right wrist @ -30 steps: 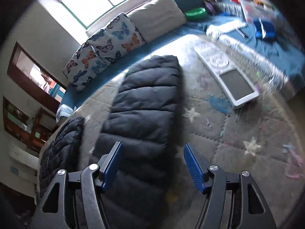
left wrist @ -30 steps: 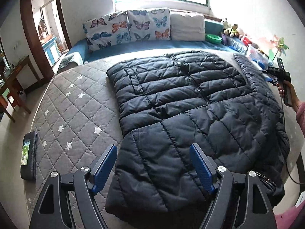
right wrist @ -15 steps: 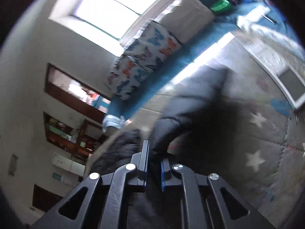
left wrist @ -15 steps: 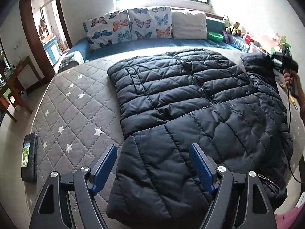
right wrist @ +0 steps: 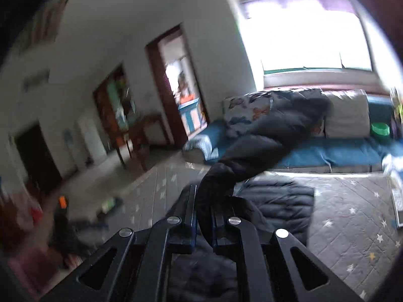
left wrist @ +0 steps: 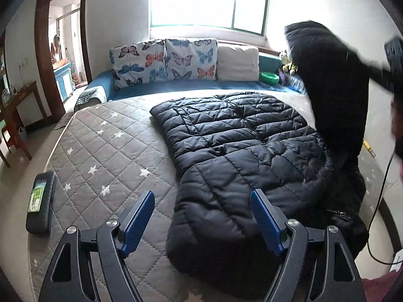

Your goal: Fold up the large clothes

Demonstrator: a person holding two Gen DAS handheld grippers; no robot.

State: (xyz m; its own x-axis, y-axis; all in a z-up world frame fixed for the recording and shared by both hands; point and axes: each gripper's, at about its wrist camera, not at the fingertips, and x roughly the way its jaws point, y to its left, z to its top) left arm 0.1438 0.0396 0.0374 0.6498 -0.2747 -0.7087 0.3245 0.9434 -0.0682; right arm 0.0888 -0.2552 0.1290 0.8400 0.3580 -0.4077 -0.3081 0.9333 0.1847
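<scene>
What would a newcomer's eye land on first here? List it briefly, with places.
First, the black puffer jacket spread across the grey star-quilted mattress, with one sleeve lifted high at the right, pinched in the right gripper. Next, the butterfly pillows along the blue sofa under the bright window. The left gripper hovers open over the jacket's near edge.

No lettering, brand, number or sign can be read in either view. The dark case [left wrist: 40,202] at the mattress edge carries a small green-and-white label — too small to make out — and the right wrist view is too blurred for any print.
</scene>
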